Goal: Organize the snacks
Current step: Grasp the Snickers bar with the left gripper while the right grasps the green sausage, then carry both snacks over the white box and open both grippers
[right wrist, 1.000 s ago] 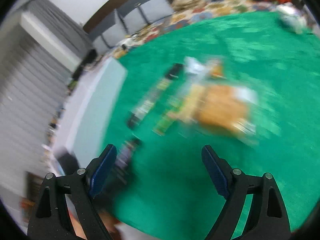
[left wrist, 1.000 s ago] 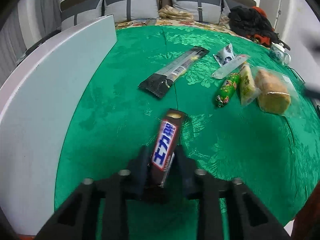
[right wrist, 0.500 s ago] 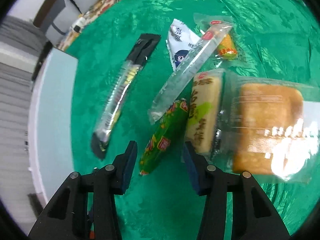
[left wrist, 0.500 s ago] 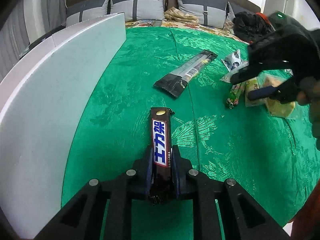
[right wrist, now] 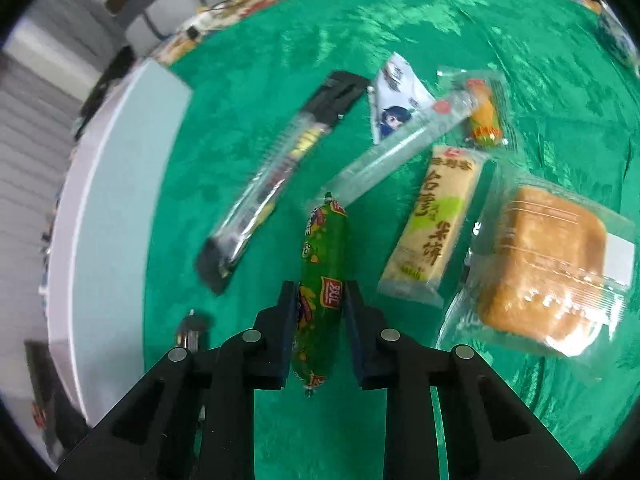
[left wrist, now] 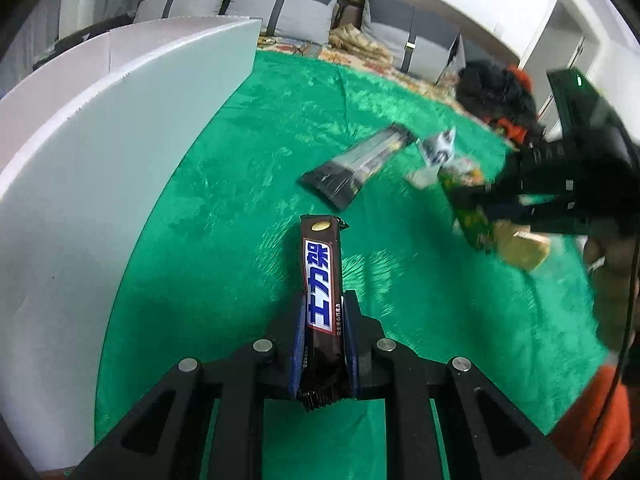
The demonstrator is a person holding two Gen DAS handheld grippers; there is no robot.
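Green brocade cloth (right wrist: pixel 460 32) carries the loose snacks, and the right gripper (right wrist: pixel 320 320) has just been closing its jaws onto the green sausage (right wrist: pixel 324 248) — likely to lift it — while the left gripper (left wrist: pixel 322 344) clamps the chocolate bar (left wrist: pixel 320 280) end-on above the cloth.

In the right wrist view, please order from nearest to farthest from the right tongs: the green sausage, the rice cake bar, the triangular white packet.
1. Green sausage: between the right tongs, which have just been closing on it.
2. Rice cake bar: right of the sausage.
3. Triangular white packet: far side, upper middle.
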